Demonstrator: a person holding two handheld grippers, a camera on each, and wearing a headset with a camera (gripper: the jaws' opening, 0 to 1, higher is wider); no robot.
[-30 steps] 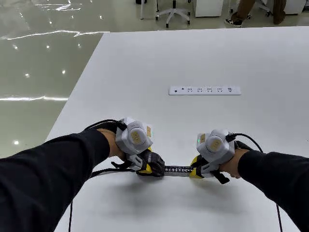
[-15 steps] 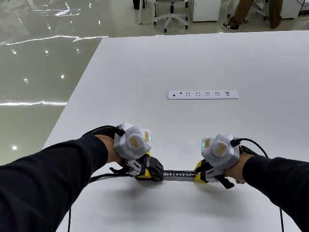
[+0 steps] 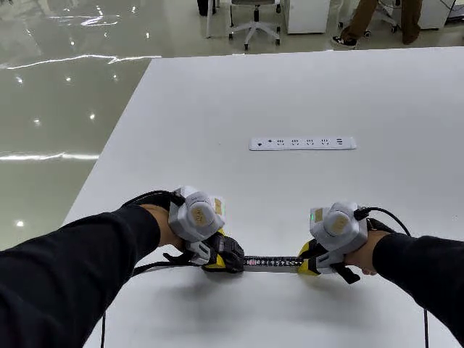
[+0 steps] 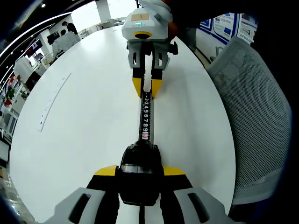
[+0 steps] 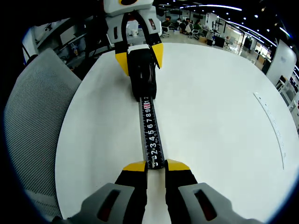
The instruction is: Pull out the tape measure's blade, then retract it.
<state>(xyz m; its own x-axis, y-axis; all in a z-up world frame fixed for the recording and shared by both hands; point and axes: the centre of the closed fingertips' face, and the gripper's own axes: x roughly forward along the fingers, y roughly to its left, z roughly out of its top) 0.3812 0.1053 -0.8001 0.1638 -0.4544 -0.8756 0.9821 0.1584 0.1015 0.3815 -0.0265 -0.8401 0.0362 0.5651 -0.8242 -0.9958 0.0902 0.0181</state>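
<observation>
A black and yellow tape measure case (image 3: 228,254) rests on the white table (image 3: 290,87), and my left gripper (image 3: 220,259) is shut around it. Its dark blade (image 3: 272,261) runs rightwards, flat over the table, to my right gripper (image 3: 307,266), which is shut on the blade's tip. In the left gripper view the case (image 4: 140,170) sits between my yellow-tipped jaws, the blade (image 4: 145,116) stretches ahead, and the right gripper (image 4: 146,88) pinches its far end. In the right gripper view the blade (image 5: 150,133) leads from my right gripper (image 5: 155,165) to the case (image 5: 142,74).
A white power strip (image 3: 303,143) lies mid-table beyond the grippers. The table's left edge (image 3: 109,148) drops to a glossy floor. An office chair (image 3: 254,18) and a person's legs (image 3: 359,22) are past the far edge. A grey mesh chair (image 4: 261,121) is behind me.
My right gripper has moved to the right with the blade tip, so more blade shows between the grippers. The left gripper and the case have stayed nearly in place.
</observation>
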